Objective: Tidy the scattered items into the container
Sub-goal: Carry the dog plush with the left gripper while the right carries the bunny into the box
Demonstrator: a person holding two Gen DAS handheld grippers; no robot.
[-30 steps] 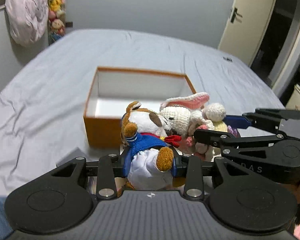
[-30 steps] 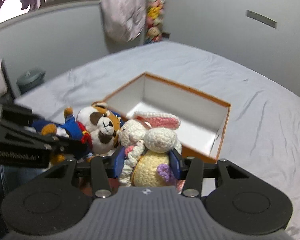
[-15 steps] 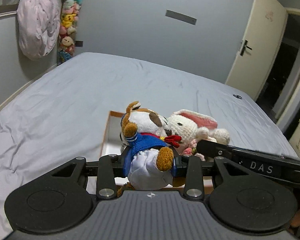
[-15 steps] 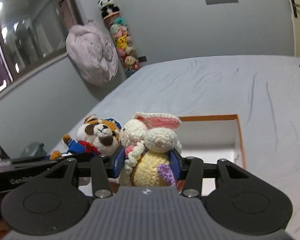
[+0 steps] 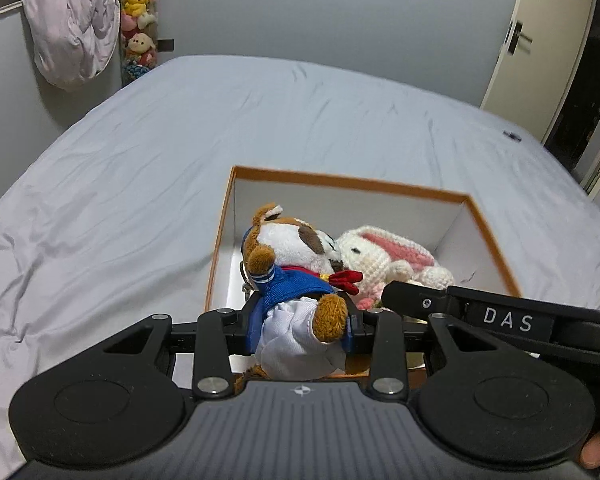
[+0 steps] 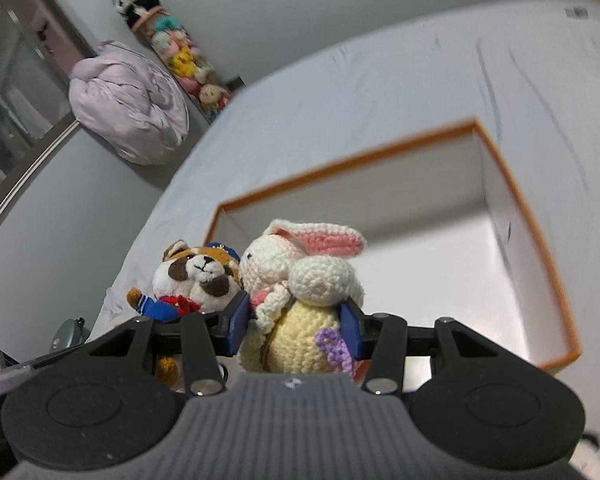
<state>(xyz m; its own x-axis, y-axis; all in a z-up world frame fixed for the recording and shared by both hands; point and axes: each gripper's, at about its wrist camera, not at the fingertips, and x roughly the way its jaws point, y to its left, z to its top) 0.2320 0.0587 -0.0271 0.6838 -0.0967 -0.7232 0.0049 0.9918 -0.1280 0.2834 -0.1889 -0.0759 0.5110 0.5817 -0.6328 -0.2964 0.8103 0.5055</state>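
Observation:
My left gripper [image 5: 300, 330] is shut on a plush dog [image 5: 290, 264] in a blue sailor jacket and white trousers. My right gripper [image 6: 296, 334] is shut on a crocheted white rabbit [image 6: 300, 280] with pink ears and a yellow body. Both toys hang side by side over the open orange box [image 5: 352, 180] with white inside walls, near its front edge. The rabbit [image 5: 384, 258] and the right gripper's arm show in the left wrist view. The dog [image 6: 198, 280] and the box [image 6: 512, 196] show in the right wrist view.
The box stands on a bed with a wrinkled pale grey sheet [image 5: 120, 184]. A pink bundle [image 5: 70, 24] and a column of plush toys [image 5: 138, 20] hang on the far wall. A door [image 5: 540, 48] is at the right.
Both grippers have tilted down and moved over the box with their toys; its white inside now lies below the dog and rabbit.

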